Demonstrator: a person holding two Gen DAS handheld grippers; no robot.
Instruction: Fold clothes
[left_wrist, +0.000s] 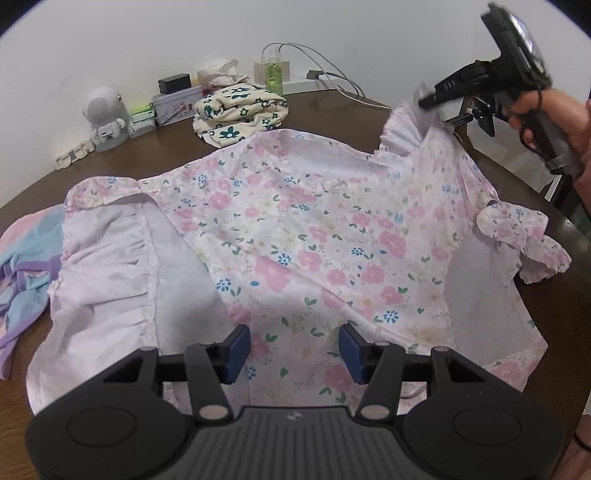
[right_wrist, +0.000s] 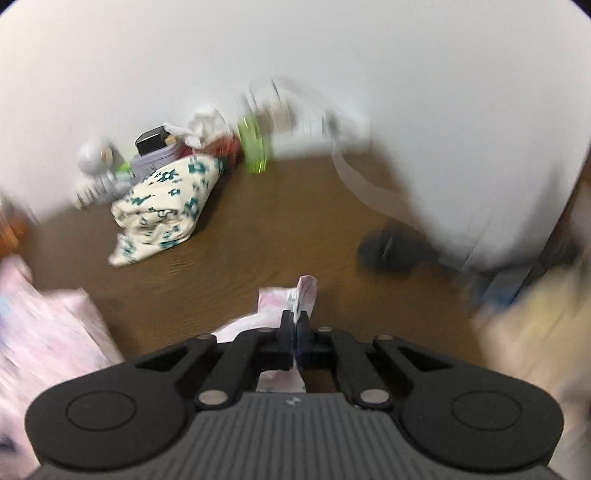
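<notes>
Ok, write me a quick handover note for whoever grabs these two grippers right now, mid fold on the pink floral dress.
Left gripper: open, holding nothing, hovering over the near part of the pink floral dress.
Right gripper: shut on the dress's ruffled edge, lifted off the brown table at the far right corner. That view is motion-blurred.
Dress: spread across the table, both side edges turned inward, lining showing.
Already folded: the cream and teal floral garment at the back.
Waiting: a pastel striped garment beside the dress on its left.
Left to do: carry the lifted corner over, finish folding, then probably the striped piece.
</notes>
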